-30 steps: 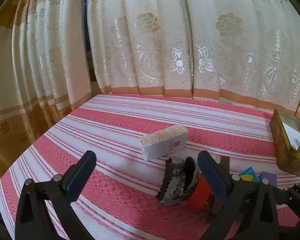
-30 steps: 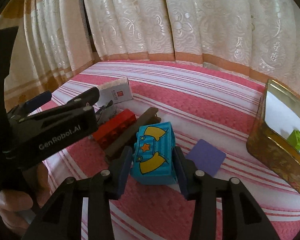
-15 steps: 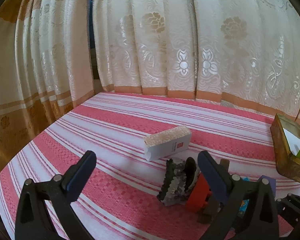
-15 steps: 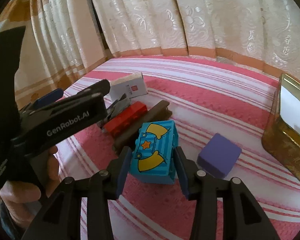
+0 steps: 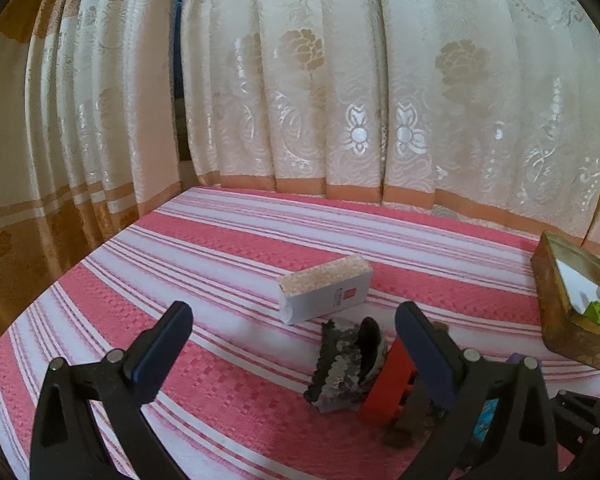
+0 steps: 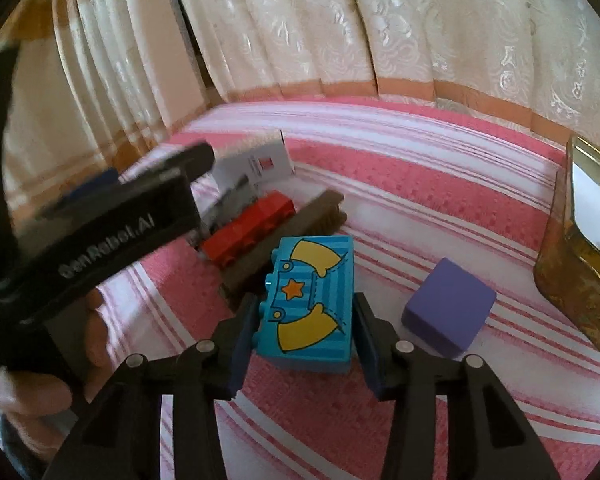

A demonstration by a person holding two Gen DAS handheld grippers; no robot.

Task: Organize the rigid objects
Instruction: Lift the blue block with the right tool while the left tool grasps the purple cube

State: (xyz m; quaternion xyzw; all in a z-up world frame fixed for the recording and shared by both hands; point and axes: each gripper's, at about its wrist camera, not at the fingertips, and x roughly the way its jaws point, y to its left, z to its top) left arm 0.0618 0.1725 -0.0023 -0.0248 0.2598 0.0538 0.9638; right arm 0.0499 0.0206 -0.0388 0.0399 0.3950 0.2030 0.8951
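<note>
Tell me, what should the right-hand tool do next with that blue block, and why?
Probably lift the blue block a little, straight up. The right gripper has its jaws closing with the block between them, pads against both its sides, so the hold looks nearly ready. The open gold tin on the right already holds a green piece, so it is a likely destination.

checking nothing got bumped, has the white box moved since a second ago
No. In the left wrist view the white box lies on the same stripes of the striped cloth, just behind the sequined item, as before.
</note>
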